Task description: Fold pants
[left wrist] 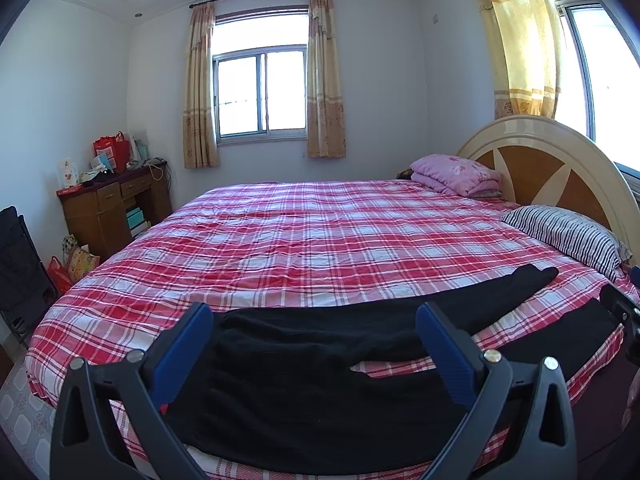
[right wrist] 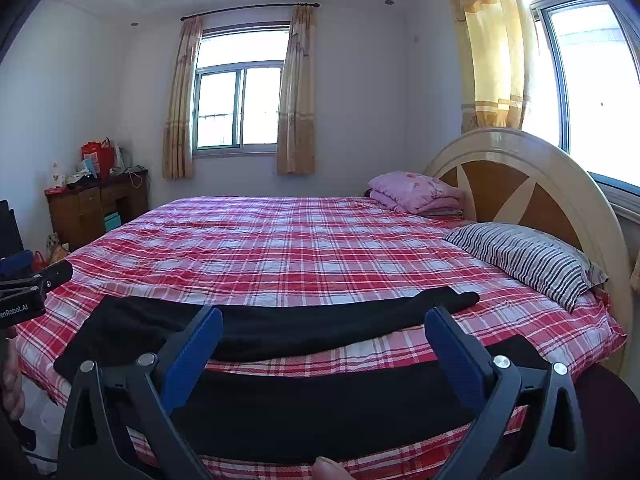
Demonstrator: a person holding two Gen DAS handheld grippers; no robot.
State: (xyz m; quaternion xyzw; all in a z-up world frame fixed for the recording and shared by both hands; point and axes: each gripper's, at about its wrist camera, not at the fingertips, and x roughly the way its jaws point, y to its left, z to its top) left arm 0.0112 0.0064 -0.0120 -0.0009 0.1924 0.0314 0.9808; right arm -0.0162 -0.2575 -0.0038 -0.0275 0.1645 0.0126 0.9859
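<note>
Black pants (left wrist: 304, 364) lie spread flat along the near edge of the plaid-sheeted bed (left wrist: 320, 240), legs apart and pointing toward the headboard, ready for folding. The left claw (left wrist: 314, 350) and the right claw (right wrist: 324, 354) hover above them, both wide and empty.

— What colours showed on the bed?
— A red-and-white plaid bedsheet (left wrist: 304, 232), black soft pants (left wrist: 304, 380), a navy-and-white striped pillow (right wrist: 528, 260) and a pink flowered folded quilt (left wrist: 456, 174).
— And the hand-held grippers?
— Blue finger pads (left wrist: 444, 344) on black frames.
</note>
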